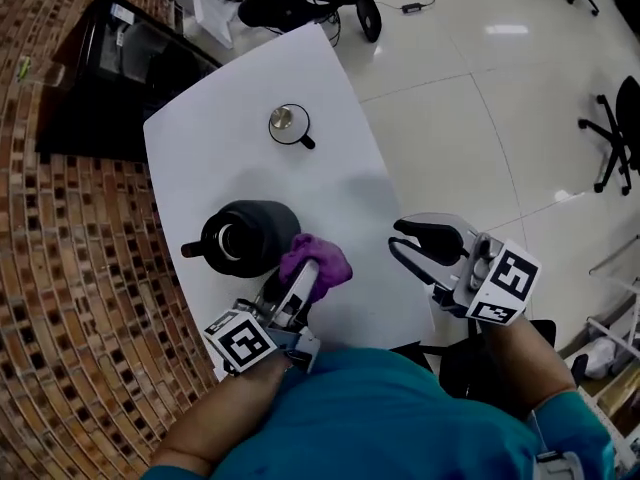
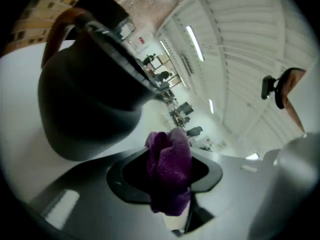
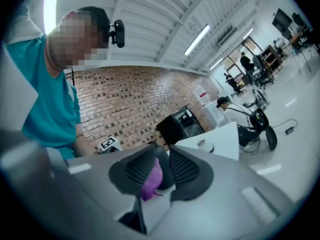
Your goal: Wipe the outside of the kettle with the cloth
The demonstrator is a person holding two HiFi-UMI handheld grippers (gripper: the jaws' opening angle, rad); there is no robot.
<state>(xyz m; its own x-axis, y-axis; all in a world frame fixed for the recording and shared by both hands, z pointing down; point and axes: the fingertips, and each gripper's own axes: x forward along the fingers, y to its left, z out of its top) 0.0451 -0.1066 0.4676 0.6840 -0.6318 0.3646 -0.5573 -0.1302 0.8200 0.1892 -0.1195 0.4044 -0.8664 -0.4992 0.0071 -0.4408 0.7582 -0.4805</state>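
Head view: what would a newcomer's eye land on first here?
The bright purple cloth, clamped in the left tool, sits right beside the black kettle on the white table. The right tool hangs open and empty at the table's right edge, and a round lid lies farther up the table.

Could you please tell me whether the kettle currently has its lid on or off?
Off. The kettle stands upright with its mouth open, and the lid lies apart on the table.
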